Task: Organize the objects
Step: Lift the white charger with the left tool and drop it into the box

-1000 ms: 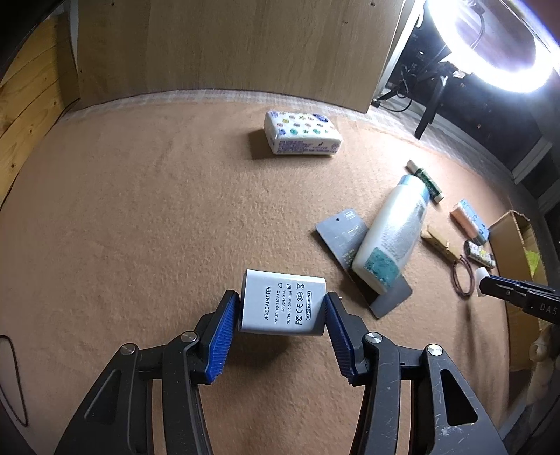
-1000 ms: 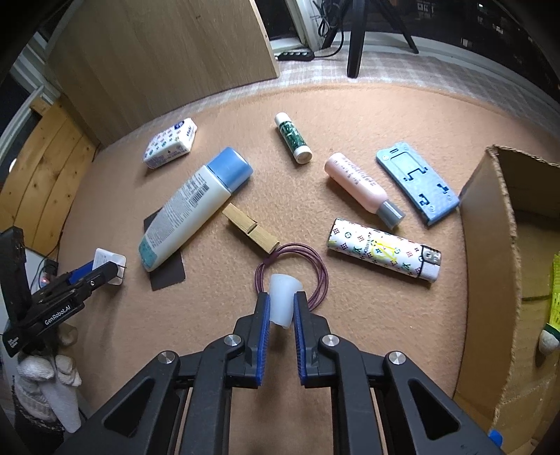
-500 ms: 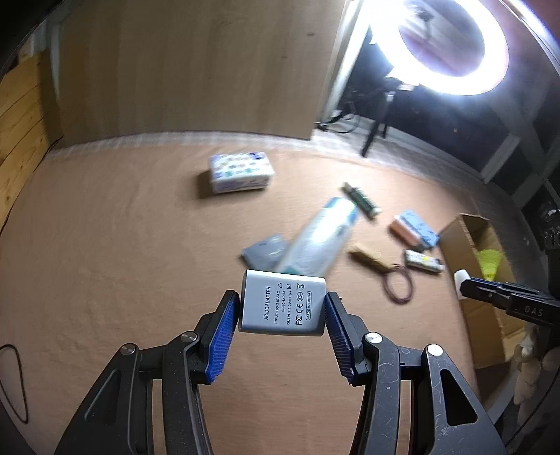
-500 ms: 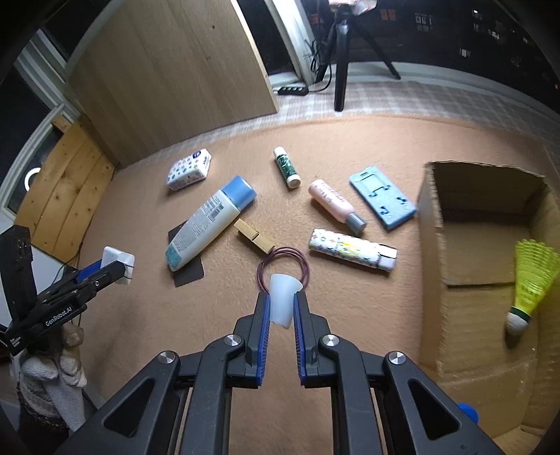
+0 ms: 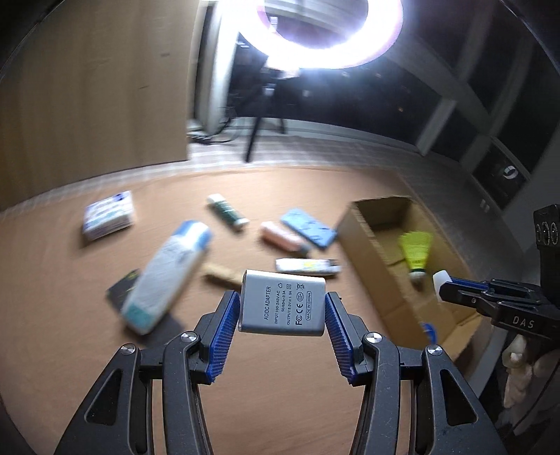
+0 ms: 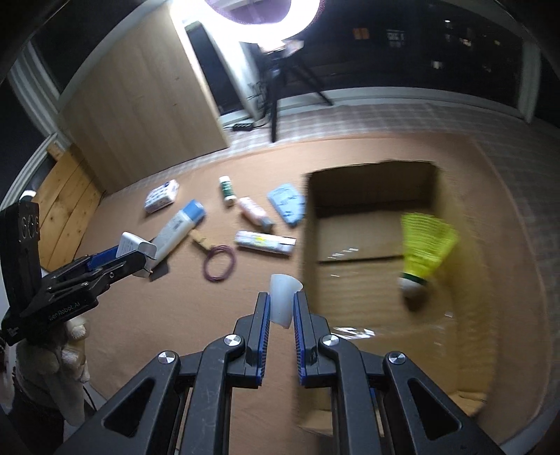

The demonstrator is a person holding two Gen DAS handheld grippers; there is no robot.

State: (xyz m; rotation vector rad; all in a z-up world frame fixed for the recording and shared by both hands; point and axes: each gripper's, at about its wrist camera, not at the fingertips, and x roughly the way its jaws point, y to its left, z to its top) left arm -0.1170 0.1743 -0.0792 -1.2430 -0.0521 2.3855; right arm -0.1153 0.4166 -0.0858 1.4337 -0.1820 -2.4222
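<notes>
My left gripper (image 5: 282, 306) is shut on a grey AC/DC adapter (image 5: 282, 303), held in the air above the brown carpet. In the right wrist view the same gripper (image 6: 140, 257) shows at the left with the adapter (image 6: 134, 245). My right gripper (image 6: 281, 308) is shut on a small white plastic cap (image 6: 282, 300), just left of the open cardboard box (image 6: 311, 224). The left wrist view shows that gripper (image 5: 441, 289) with the cap (image 5: 441, 280) over the box (image 5: 364, 241). A yellow shuttlecock (image 6: 421, 252) lies inside the box.
On the carpet lie a white and blue bottle (image 6: 178, 231), a tissue pack (image 6: 161, 195), a green tube (image 6: 226, 189), a pink bottle (image 6: 253, 213), a blue holder (image 6: 285, 203), a patterned tube (image 6: 264, 242), a clothespin (image 6: 200, 240) and a purple hair band (image 6: 218, 267). A ring light (image 5: 329, 31) glares behind.
Both grippers have risen and swung right toward the cardboard box, each keeping its object. The box and shuttlecock now fill much more of both views.
</notes>
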